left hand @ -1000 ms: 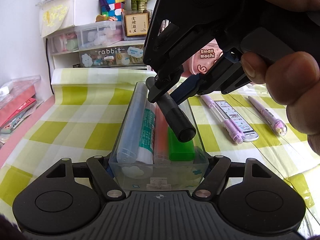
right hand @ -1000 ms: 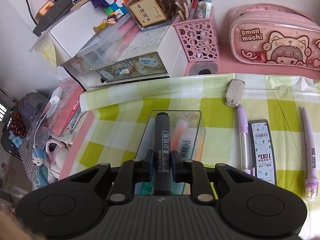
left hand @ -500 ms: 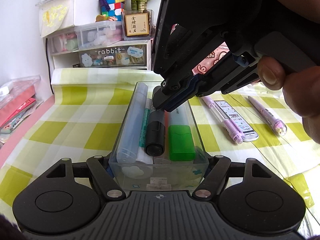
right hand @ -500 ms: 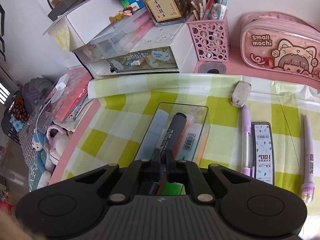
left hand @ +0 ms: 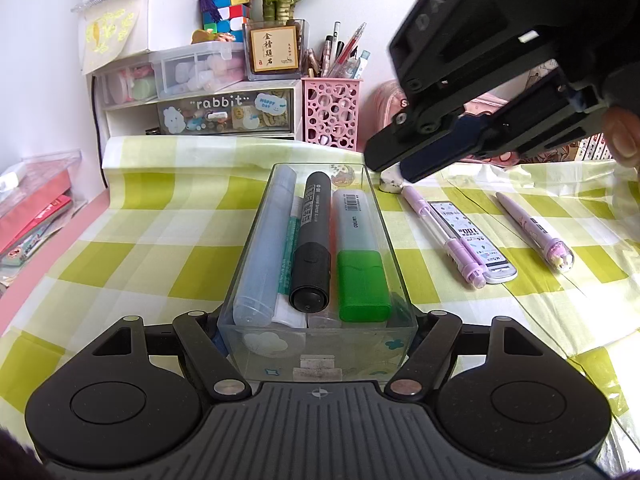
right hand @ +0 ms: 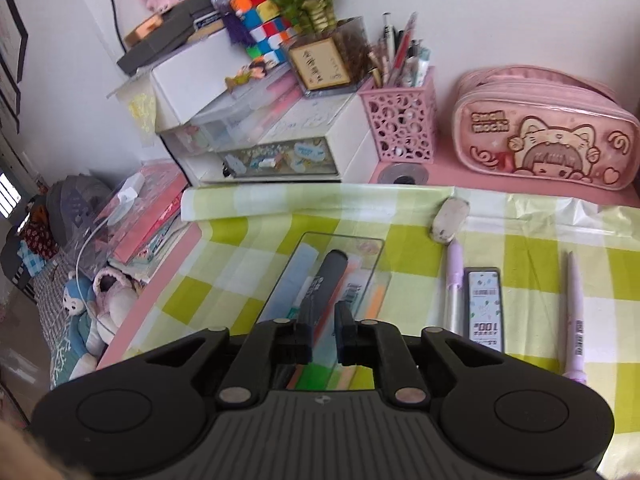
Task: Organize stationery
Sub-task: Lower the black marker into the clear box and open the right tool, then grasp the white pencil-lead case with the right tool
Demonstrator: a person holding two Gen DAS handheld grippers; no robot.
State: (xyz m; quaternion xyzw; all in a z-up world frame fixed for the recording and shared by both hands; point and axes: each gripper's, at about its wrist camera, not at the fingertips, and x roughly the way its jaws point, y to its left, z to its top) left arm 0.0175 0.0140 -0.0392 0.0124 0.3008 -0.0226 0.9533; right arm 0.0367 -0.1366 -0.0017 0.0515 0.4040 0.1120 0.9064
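Left gripper [left hand: 318, 336] nearest: jaws clamped on the near end of the clear tray [left hand: 400, 264], one pad on each side wall, holding it square on the cloth. Tray's long axis runs straight away from the left hand.

Inside, lying along that axis: black marker [left hand: 314, 240] in the middle, cap toward the camera, green-capped highlighter [left hand: 360, 256] on its right, pale tubes on its left.

Right gripper [right hand: 323, 338] above the tray; jaws have just been opening, now a little apart, nothing between them.

Loose stationery lies right of the tray, so nearer the right hand: lilac pencil [left hand: 440, 236], lead case [left hand: 472, 244] touching it, second lilac pen [left hand: 532, 228] farther right. All lie roughly parallel to the tray; likely next pick.

Surface: green-and-white checked cloth [left hand: 160, 216]. Beyond: eraser [right hand: 450, 220], pink mesh pen cup [right hand: 400, 128], pink pencil case [right hand: 548, 136], drawer unit [left hand: 200, 108] against the wall.
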